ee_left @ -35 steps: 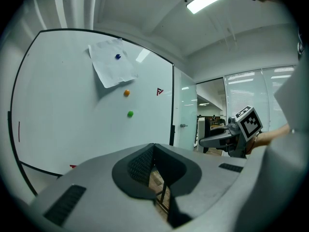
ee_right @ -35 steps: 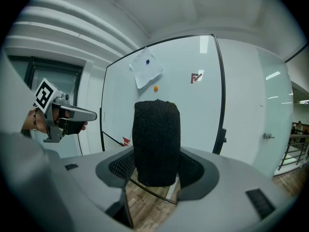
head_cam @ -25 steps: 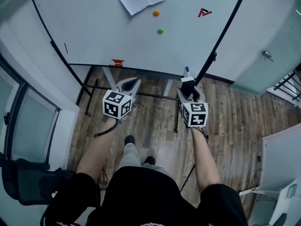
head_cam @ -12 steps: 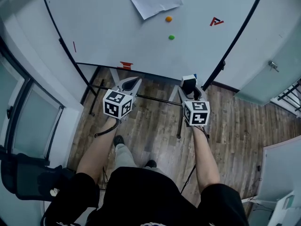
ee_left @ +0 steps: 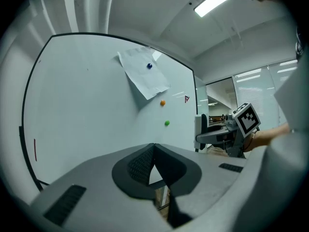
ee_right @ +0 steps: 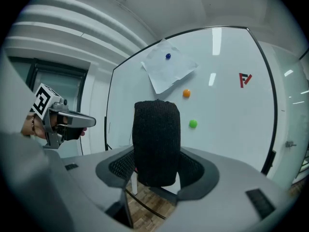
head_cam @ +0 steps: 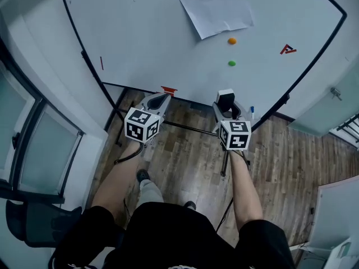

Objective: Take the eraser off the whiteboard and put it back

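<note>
One whiteboard [head_cam: 157, 43] carries a sheet of paper [head_cam: 216, 13] near its top, the right gripper [head_cam: 227, 108] in front of it clamps the black-felted eraser [ee_right: 156, 141] clear of the board, the left gripper [head_cam: 159, 98] alongside is pinched together empty, and an orange magnet [head_cam: 231, 41] sits above a green magnet [head_cam: 231, 63].

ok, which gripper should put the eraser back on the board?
Right. The right gripper is shut on the eraser and points at the whiteboard. The left gripper is shut with nothing between its jaws.
</note>
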Tool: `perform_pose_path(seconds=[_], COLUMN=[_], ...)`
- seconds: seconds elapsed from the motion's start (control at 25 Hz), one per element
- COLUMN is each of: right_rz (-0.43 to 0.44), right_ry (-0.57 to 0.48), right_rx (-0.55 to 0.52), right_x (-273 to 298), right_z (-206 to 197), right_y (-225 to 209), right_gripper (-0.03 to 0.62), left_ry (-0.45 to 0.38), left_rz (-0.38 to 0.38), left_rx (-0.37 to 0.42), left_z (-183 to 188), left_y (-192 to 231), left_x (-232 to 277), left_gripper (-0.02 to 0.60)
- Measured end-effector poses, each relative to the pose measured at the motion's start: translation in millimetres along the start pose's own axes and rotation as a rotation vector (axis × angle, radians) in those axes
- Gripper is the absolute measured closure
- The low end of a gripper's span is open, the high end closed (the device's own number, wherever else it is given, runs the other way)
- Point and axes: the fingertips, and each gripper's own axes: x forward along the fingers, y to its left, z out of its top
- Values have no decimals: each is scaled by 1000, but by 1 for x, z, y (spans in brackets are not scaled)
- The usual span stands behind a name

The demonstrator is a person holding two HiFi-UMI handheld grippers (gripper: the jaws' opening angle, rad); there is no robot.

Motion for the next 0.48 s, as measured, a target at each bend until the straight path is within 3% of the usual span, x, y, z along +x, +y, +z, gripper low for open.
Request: perform_pose_path(seconds=[0.48], right_rz=[-15], right_ry=[1], right_rx=[6], right_x=[122], right_z=[43], right_y=[59], right_gripper=[336], left_ry=[-9], left_rz=[-22], left_rx=[11], left_z=[15], left_y=[137], left_x=[18], left_gripper=[560])
